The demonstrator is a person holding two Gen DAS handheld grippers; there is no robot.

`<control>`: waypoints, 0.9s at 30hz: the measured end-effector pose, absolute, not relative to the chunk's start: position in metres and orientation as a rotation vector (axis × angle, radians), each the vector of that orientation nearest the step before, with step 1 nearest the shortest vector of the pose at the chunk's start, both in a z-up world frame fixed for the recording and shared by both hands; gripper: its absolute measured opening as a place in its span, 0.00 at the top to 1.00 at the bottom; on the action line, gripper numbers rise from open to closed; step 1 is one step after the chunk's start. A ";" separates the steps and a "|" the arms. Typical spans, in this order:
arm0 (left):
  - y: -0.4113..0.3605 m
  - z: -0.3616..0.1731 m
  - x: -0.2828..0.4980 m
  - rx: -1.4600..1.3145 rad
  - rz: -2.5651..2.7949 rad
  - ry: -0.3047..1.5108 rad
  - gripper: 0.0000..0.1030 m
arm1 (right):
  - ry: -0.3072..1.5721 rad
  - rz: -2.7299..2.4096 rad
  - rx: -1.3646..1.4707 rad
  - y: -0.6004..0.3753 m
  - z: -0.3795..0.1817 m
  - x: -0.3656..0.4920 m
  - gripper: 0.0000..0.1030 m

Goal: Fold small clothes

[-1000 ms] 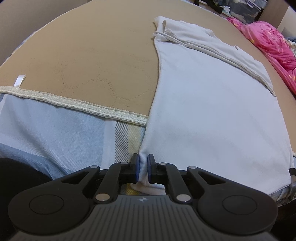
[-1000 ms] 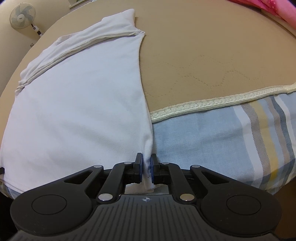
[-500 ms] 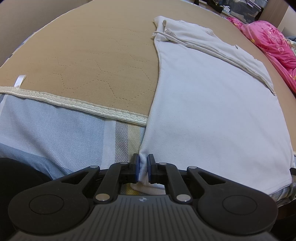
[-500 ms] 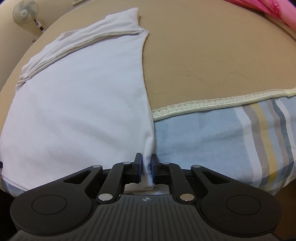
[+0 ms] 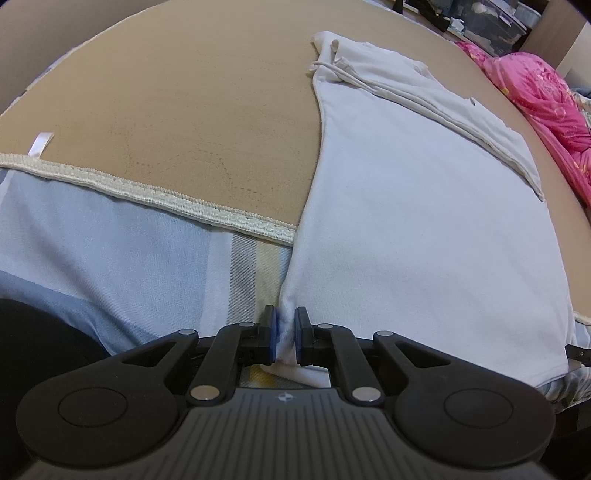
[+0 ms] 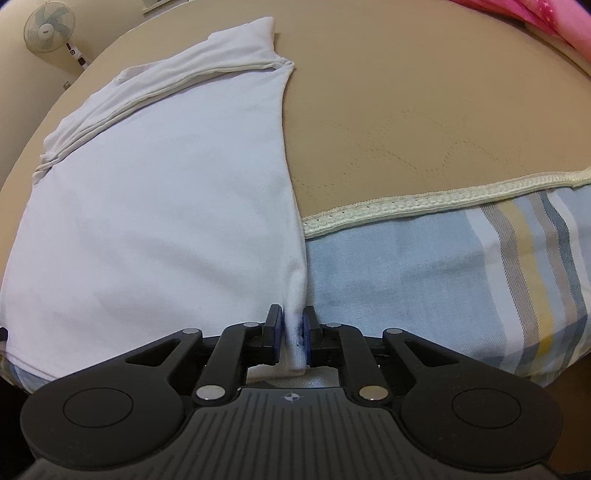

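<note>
A white shirt [image 5: 424,229] lies flat on a tan quilted mat [image 5: 192,110], its far end folded over in layers. My left gripper [image 5: 284,338] is shut on the shirt's near left corner at the bed's front edge. In the right wrist view the same shirt [image 6: 159,206] spreads to the left on the mat [image 6: 424,110], and my right gripper [image 6: 290,338] is shut on its near right corner, with a fold of cloth pinched between the pads.
A blue striped sheet [image 5: 110,258] hangs below the mat's cream trim [image 5: 155,197]; it also shows in the right wrist view [image 6: 443,266]. A pink quilt [image 5: 543,99] lies at the far right. A wall fan [image 6: 50,27] stands beyond the bed.
Both grippers stay shut on the shirt's near corners. The views shift slightly, and the shirt's near edge has drawn a little toward the bed's front edge.
</note>
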State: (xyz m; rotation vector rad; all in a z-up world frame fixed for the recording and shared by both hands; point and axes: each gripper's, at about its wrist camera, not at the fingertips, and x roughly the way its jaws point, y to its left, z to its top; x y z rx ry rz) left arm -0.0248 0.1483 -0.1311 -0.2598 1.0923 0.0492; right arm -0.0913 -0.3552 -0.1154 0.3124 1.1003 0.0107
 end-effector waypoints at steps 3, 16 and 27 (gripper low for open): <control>0.147 -0.131 -0.024 -0.254 0.051 1.090 0.91 | 1.101 0.012 0.302 -0.352 -0.116 -0.091 0.89; 0.146 -0.116 -0.036 -0.257 0.036 1.010 0.94 | 0.976 0.009 0.372 -0.361 -0.095 -0.101 0.94; 0.167 -0.019 -0.069 -0.312 -0.117 0.719 0.95 | 0.616 0.088 0.553 -0.390 -0.007 -0.131 0.95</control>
